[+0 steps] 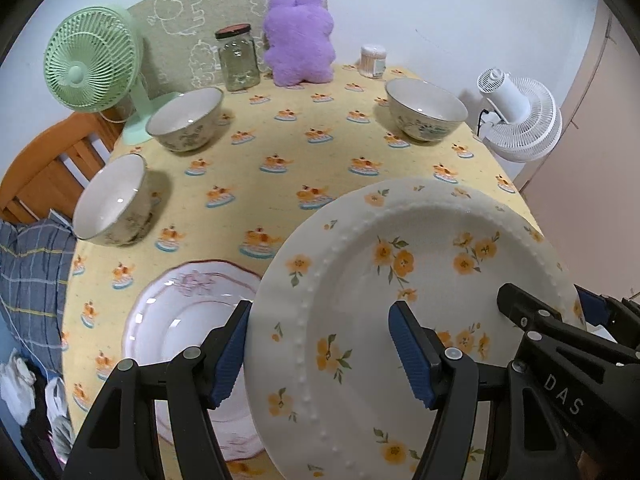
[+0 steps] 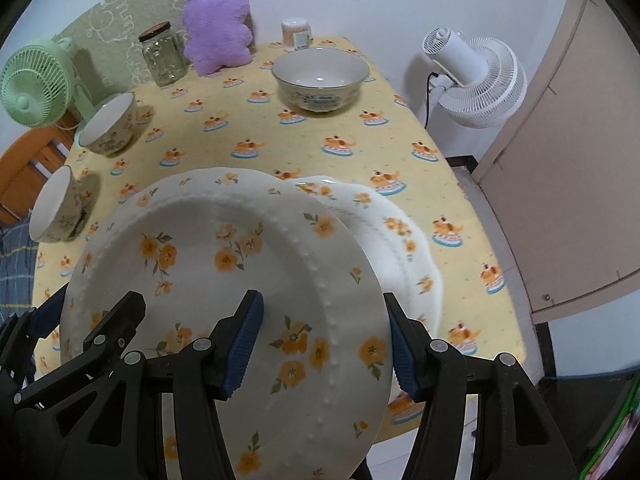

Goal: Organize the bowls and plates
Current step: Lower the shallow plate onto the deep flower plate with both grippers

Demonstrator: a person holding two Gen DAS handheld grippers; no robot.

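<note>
A white plate with orange flowers (image 1: 400, 288) is held tilted above the table by both grippers. My left gripper (image 1: 320, 352) grips its left rim, one finger above and one below. My right gripper (image 2: 324, 344) grips its right rim (image 2: 248, 264) the same way. Below it to the left lies a white plate with pink trim (image 1: 188, 312). To the right lies a scalloped orange-flower plate (image 2: 404, 248), partly hidden. Three bowls stand on the table: near left (image 1: 112, 204), far left (image 1: 186, 120), far right (image 1: 426, 108).
The table has a yellow patterned cloth (image 1: 280, 140). At the back stand a green fan (image 1: 92, 60), a glass jar (image 1: 238, 58), a purple plush toy (image 1: 298, 40) and a cotton swab box (image 1: 373, 60). A white fan (image 2: 476, 76) stands beyond the right edge. A wooden chair (image 1: 44, 172) is at left.
</note>
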